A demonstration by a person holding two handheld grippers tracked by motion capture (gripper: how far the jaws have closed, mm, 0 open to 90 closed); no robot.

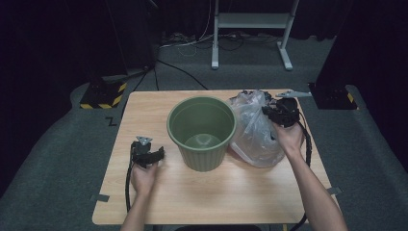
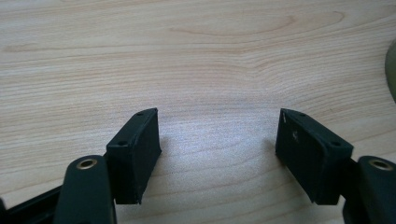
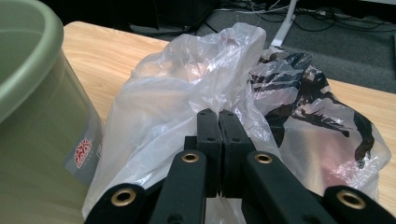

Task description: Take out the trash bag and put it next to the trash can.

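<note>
Right gripper (image 3: 218, 116) fingers clenched on bag (image 1: 254, 130) beside bin (image 1: 202, 132); left gripper (image 2: 217, 140) released. Bin still unlined, bagging barely begun.

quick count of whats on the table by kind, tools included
green bin: 1
clear plastic bag: 1
tools: 2, the left tool open over bare wood, the right tool shut at the bag
total: 4
</note>
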